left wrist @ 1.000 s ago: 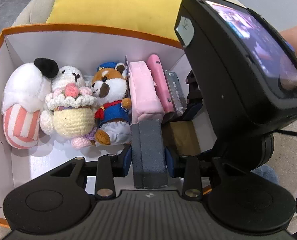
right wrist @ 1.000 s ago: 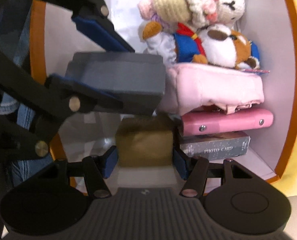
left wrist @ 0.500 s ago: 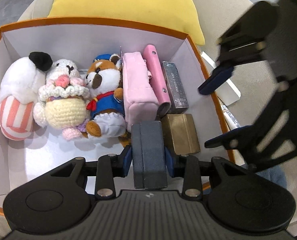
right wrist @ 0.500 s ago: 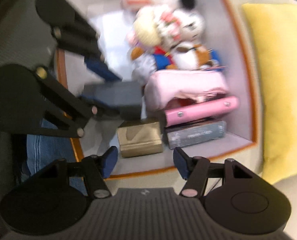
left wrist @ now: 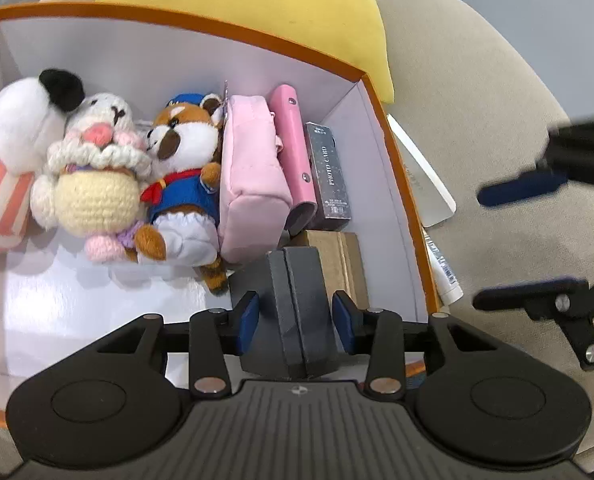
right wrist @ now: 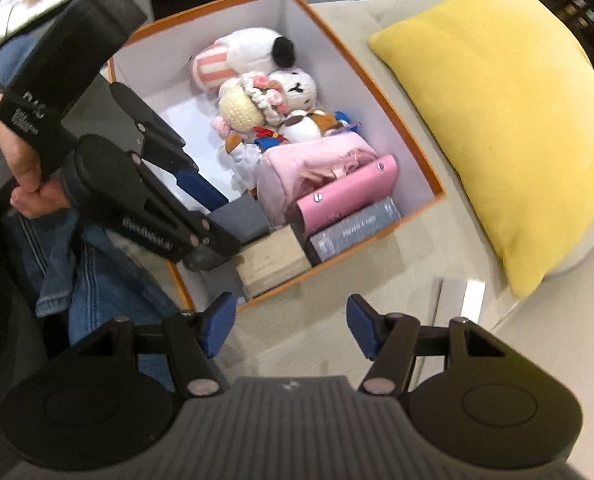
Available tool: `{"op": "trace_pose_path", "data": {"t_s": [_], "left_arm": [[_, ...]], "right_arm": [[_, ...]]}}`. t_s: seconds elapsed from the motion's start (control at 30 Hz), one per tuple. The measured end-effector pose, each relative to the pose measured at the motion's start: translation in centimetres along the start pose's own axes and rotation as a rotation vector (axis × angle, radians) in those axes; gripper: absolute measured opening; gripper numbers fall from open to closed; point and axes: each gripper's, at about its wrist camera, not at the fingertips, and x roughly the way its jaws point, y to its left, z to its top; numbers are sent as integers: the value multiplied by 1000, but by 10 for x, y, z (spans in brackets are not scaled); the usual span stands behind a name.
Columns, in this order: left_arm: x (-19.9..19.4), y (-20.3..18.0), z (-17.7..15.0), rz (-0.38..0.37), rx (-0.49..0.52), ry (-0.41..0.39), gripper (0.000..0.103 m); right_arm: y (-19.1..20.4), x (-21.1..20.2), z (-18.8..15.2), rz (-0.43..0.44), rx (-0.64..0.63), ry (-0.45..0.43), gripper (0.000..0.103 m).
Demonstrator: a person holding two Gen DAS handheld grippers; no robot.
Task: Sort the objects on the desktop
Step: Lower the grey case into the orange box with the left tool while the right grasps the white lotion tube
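1. left wrist: the left gripper (left wrist: 295, 317) has its jaws opening, pads now clear of the matte grey case (left wrist: 302, 308) between them, inside the orange-rimmed box (left wrist: 401, 168); the case was pinched a second ago. fuzzy plush toys (left wrist: 97, 176) line the far side.
2. right wrist: the right gripper (right wrist: 289, 326) is wide open and empty, now outside the box over beige upholstery. only here, a hand (right wrist: 15, 152) and the yellow cushion (right wrist: 497, 120) show whole.
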Motion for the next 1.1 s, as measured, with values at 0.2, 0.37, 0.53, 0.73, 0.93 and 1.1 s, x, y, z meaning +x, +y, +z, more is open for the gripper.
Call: {"op": "trace_pose_path", "data": {"t_s": [0.2,0.37,0.53,0.73,0.93,1.1], "left_arm": [[-11,10,-6,-55,-32,-12,49],[-2,12,4,-53,-9,-27,38],[0,16,3,-68,-10,-19,38],[-1,8,3,-47,5,-23,38],[-13,1,8,-19,30,-30,39],[-27,-12,19,-6,84,-63,39]], "right_arm": [[-5,-1,-44,8,142,-72,64],[-21,18,-75,-39,250,-40,63],[-45,47,-103,-116,364,26,63],[-83,75,-115,-154,558,9,60],[-109,109,-112,-158,653,30,52],[-124,130,-112,-167,674,87,48]]}}
